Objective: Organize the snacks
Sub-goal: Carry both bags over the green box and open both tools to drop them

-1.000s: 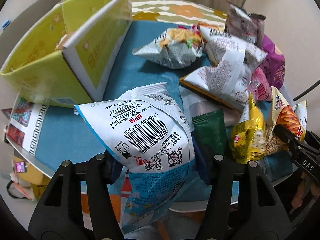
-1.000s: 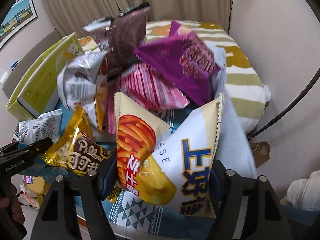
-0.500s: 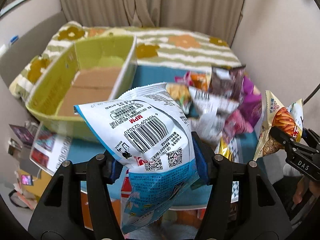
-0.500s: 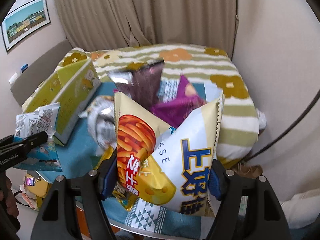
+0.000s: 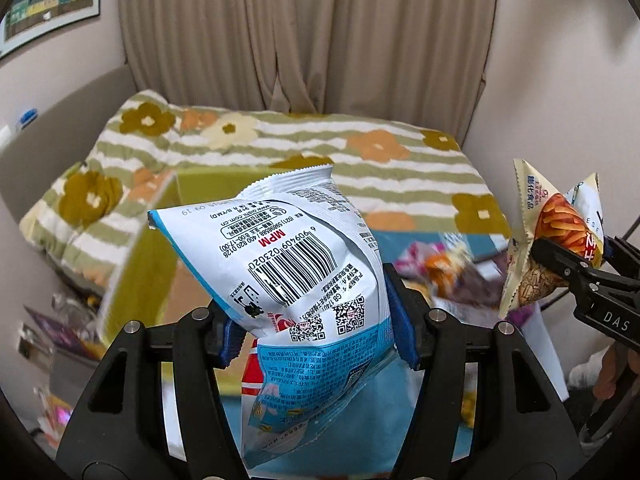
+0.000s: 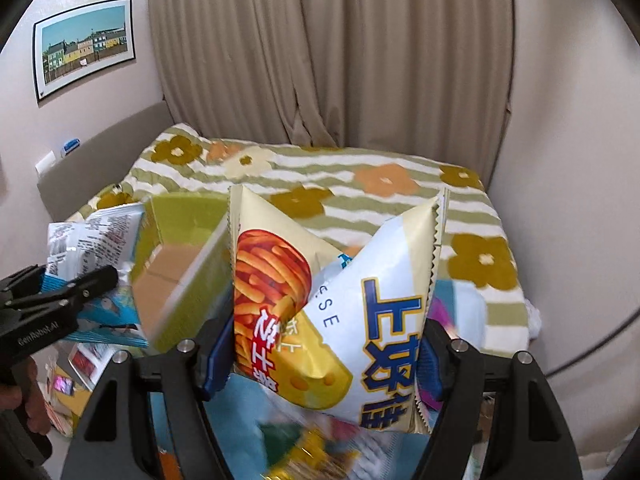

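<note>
Snacks are up in the air right now, one bag in each set of jaws. The left gripper (image 5: 316,332) has its jaws squeezed on a white and blue bag (image 5: 296,276). The bag sticks up between the jaws, and its barcode side faces the camera. The bottom of this bag hangs down below the jaws. The right gripper (image 6: 320,356) has its jaws squeezed on a cheese snack bag (image 6: 332,312), which is puffy and bent in the middle where the jaws pinch it.

Ahead of both sets of jaws and lower down sits a yellow-green box (image 6: 180,280) with a brown cardboard bottom. It looks open on top, and I think the bags should go in there. More snack bags (image 5: 444,272) lie on the blue surface (image 5: 484,244), ahead of the left jaws and off to the right. They look blurry. Farther out is a bed with a flower blanket (image 6: 340,188), then a curtain (image 5: 312,36).

What could go wrong? The bags are slippery and full of air. If the jaws squeeze harder, a bag could pop or the chips could break. If the hands swing too fast, a bag could slide out and land on the floor. The two bags could also bump over the box.
</note>
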Demonstrator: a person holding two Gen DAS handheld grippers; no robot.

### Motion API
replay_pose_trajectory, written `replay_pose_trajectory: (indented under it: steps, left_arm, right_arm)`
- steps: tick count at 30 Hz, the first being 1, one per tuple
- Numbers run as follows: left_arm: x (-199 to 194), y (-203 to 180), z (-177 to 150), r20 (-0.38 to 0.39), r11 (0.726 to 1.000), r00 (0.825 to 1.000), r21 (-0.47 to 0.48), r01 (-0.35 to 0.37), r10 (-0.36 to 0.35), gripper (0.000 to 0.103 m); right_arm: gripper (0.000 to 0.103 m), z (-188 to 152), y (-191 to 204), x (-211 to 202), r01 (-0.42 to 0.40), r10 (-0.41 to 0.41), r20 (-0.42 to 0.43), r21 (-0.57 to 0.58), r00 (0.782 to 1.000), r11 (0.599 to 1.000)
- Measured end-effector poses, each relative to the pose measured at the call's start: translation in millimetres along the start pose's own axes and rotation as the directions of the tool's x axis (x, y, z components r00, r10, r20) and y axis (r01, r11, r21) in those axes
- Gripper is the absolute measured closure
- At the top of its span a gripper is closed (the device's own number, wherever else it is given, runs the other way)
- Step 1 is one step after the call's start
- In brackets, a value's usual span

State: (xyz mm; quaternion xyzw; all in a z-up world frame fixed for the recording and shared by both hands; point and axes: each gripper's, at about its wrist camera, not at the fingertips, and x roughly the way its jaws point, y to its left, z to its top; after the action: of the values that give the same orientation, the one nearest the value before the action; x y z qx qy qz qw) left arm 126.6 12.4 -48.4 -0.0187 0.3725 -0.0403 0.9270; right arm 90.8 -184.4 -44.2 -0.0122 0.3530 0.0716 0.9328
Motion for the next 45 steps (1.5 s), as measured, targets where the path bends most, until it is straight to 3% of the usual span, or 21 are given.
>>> replay_pose_trajectory:
  steps: [5, 12, 18, 21, 25, 28, 37, 45]
  left_arm:
    - [32.0, 62.7, 47.5, 0.005, 1.0, 1.0, 0.021, 0.002, -0.002, 0.047]
    - [106.9, 135.0, 89.6, -0.069, 0.996, 0.995, 0.05, 0.068, -0.065, 0.047]
    - [188.4, 161.8, 92.1, -0.172, 0.993, 0.982, 0.068, 0.096, -0.083, 0.047]
    - [210.8, 164.0, 85.5, -0.209, 0.989, 0.973, 0.088, 0.117, -0.096, 0.047]
    - [219.9, 161.8, 77.2, -0.218, 0.986, 0.972, 0.123, 0.115, -0.086, 0.042]
    - [226.1, 162.9, 75.2, -0.224, 0.987, 0.973, 0.138, 0.088, -0.055, 0.001]
    - [218.6, 183.2, 60.5, -0.269, 0.991, 0.961, 0.097, 0.094, -0.065, 0.0]
    - [205.3, 196.8, 56.6, -0.266, 0.996, 0.962, 0.052, 0.077, -0.06, 0.0]
  right_arm:
    - [0.034, 41.2, 54.5, 35.4, -0.014, 0.014, 0.001, 0.024, 1.0, 1.0]
    - [0.034, 85.9, 115.9, 92.6, -0.025, 0.029, -0.044, 0.081, 0.999, 0.996]
    - [0.034, 100.7, 140.7, 142.5, -0.007, 0.017, -0.103, 0.094, 0.995, 0.996]
    - [0.034, 102.1, 147.5, 165.2, -0.004, 0.02, -0.141, 0.109, 0.99, 0.994]
    - [0.034, 101.4, 154.8, 188.5, -0.007, 0.03, -0.17, 0.135, 0.985, 0.991]
    - [0.034, 99.2, 155.8, 200.8, -0.02, 0.051, -0.186, 0.166, 0.981, 0.986]
    - [0.031, 95.5, 161.9, 226.6, -0.037, 0.073, -0.234, 0.153, 0.969, 0.987]
    - [0.03, 96.7, 176.5, 249.1, -0.069, 0.096, -0.282, 0.104, 0.955, 0.992]
